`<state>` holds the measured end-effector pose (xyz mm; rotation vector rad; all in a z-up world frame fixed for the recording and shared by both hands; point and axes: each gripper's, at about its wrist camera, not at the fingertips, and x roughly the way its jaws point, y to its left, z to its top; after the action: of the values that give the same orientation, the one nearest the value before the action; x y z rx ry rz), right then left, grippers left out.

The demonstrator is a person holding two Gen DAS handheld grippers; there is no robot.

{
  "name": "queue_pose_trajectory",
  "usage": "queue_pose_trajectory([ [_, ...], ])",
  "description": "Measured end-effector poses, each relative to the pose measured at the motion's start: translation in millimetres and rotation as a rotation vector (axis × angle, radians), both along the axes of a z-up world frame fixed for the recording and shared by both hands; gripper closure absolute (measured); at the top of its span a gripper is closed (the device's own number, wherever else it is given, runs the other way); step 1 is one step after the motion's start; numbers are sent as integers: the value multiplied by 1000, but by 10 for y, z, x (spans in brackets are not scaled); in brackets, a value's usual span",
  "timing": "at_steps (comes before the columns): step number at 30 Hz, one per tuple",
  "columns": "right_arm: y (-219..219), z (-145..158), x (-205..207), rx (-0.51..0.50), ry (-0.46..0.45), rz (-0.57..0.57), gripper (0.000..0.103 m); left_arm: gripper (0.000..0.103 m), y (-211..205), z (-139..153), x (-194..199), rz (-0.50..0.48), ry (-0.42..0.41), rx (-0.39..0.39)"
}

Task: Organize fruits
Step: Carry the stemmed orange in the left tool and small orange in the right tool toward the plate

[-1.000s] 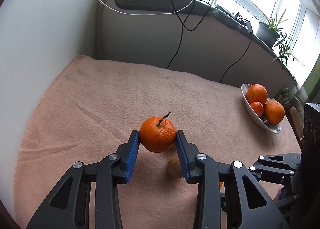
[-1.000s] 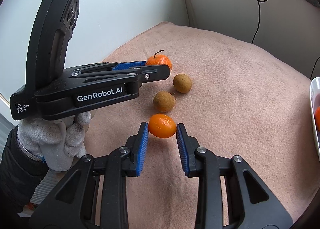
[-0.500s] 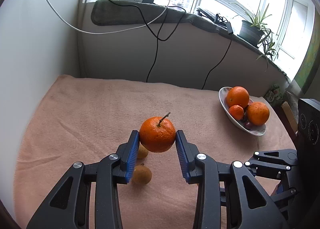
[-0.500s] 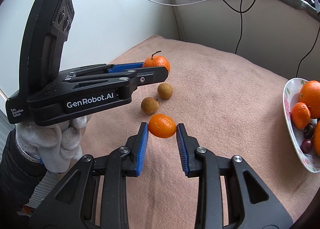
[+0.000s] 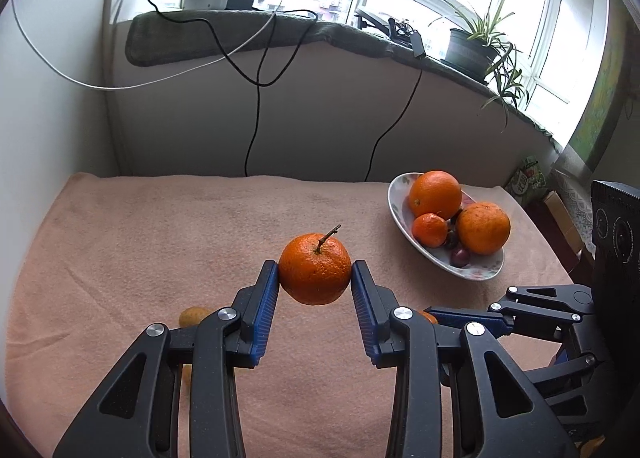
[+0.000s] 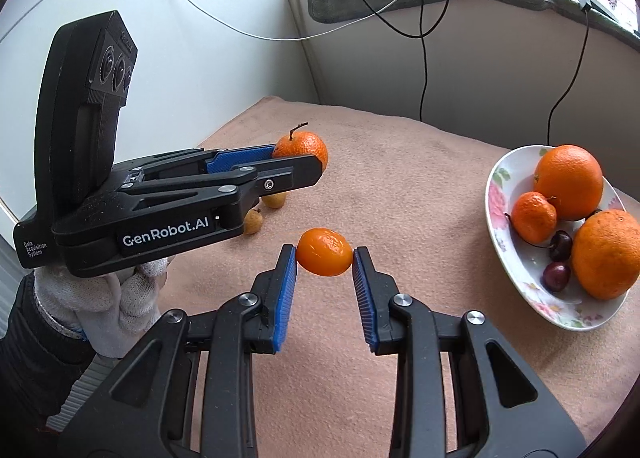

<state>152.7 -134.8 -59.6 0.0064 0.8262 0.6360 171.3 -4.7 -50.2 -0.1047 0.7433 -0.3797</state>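
Note:
My left gripper [image 5: 315, 282] is shut on a stemmed mandarin [image 5: 315, 274] and holds it above the pink blanket [image 5: 160, 242]. In the right wrist view the same mandarin [image 6: 306, 144] shows at the tip of the left gripper [image 6: 296, 156], held by a gloved hand [image 6: 100, 310]. My right gripper [image 6: 325, 262] is shut on a small smooth orange fruit [image 6: 325, 252], lifted off the blanket. A flowered white bowl [image 6: 500, 186] at the right holds two big oranges [image 6: 568, 182], a small mandarin [image 6: 534, 216] and dark cherries [image 6: 560, 244]. Two small brown fruits [image 6: 274, 200] lie on the blanket under the left gripper.
The bowl [image 5: 400, 218] sits at the blanket's far right in the left wrist view. One brown fruit [image 5: 192, 316] peeks out beside the left finger. A white wall [image 5: 52, 130] bounds the left side; a ledge [image 5: 280, 38] with cables, adapters and a potted plant [image 5: 476, 42] runs behind.
Both grippers have risen and swung right toward the bowl with their fruits still gripped. The bowl has come fuller into both views; the brown fruits have slid back under the left gripper.

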Motion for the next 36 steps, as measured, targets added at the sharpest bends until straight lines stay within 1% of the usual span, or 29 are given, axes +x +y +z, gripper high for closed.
queue_pose_trajectory([
  [12,-688,29,40,11,-11,-128,73,68,-518,9,181,-82,5,-10],
  [19,-1007,9,83,4,-12,-187,73,68,-817,-30,312,-125,18,-6],
  [27,-1115,-52,165,-14,-10,-211,73,68,-1050,-45,478,-140,25,3],
  [36,-1120,-91,198,-28,-10,-214,73,68,-1184,-97,592,-144,42,21],
])
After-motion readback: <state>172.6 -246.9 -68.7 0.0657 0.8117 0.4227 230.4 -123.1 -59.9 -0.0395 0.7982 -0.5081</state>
